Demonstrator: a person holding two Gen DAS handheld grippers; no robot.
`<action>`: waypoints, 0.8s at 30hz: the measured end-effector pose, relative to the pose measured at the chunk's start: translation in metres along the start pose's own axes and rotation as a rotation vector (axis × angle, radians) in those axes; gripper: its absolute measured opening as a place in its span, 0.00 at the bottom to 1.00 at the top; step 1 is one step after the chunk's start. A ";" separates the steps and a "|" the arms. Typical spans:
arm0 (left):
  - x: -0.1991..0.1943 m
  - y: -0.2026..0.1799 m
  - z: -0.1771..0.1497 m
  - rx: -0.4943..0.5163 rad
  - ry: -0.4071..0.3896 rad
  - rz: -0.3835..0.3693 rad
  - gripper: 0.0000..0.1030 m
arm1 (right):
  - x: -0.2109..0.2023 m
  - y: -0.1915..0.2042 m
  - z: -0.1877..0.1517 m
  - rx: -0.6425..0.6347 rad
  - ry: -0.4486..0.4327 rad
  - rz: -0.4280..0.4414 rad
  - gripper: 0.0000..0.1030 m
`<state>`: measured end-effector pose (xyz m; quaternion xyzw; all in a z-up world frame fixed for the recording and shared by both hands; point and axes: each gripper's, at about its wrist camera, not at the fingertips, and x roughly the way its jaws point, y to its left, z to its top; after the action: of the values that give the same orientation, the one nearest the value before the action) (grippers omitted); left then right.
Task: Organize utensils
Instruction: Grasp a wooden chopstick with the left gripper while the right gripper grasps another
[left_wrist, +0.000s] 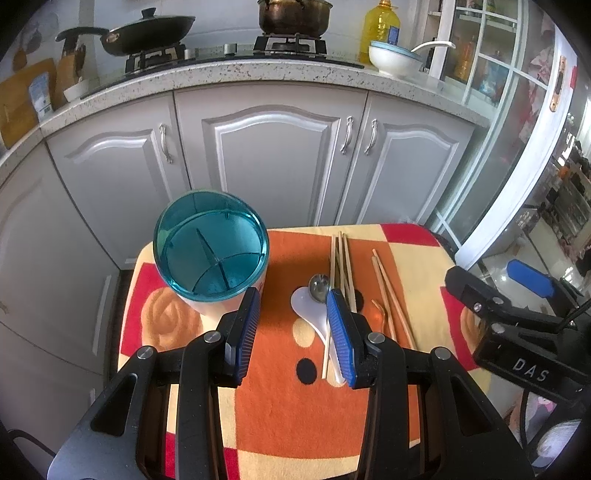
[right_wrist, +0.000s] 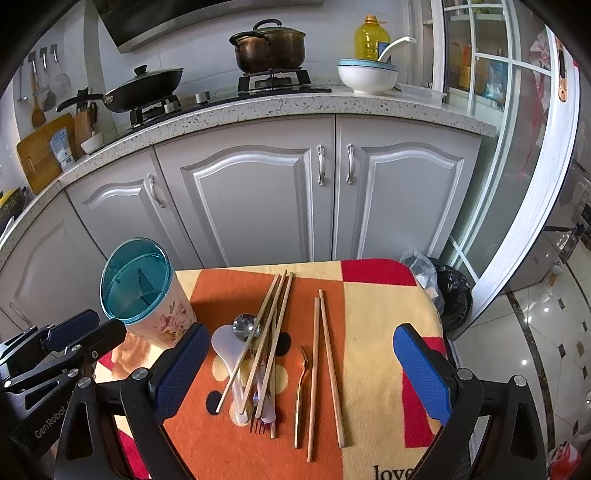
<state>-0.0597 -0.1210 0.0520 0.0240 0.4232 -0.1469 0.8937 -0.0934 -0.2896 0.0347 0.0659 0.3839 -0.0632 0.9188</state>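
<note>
Now both grippers, left (left_wrist: 291, 332) and right (right_wrist: 301, 373), hover wide and empty; chopsticks (right_wrist: 273, 332) and spoons (right_wrist: 246, 326) lie right of the holder (right_wrist: 142, 291).

A small table is wearing a soft cloth (right_wrist: 373, 332) with orange, yellow and red squares. A cup holder (right_wrist: 147, 299) with a blue rim is standing at the cloth's ten o'clock corner. Near the middle, a bunch of chopsticks (right_wrist: 271, 332) is lying across a white spoon (right_wrist: 227, 350) and a metal spoon (right_wrist: 245, 326). A fork (right_wrist: 258, 424) is peeking out under them at six o'clock. A gold fork (right_wrist: 301, 391) is lying just beside them toward three o'clock, then two more chopsticks (right_wrist: 325, 354).
</note>
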 end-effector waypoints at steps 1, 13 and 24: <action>0.001 0.000 -0.001 -0.003 0.005 -0.001 0.36 | 0.001 0.000 0.000 0.000 0.001 0.000 0.97; 0.040 0.002 -0.017 0.002 0.126 -0.050 0.36 | 0.042 -0.021 -0.016 0.015 0.097 0.033 0.97; 0.092 -0.038 0.008 0.141 0.170 -0.092 0.36 | 0.122 -0.068 -0.011 0.059 0.199 0.141 0.64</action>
<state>-0.0097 -0.1804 -0.0099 0.0796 0.4867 -0.2148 0.8430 -0.0273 -0.3631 -0.0647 0.1257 0.4656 -0.0028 0.8760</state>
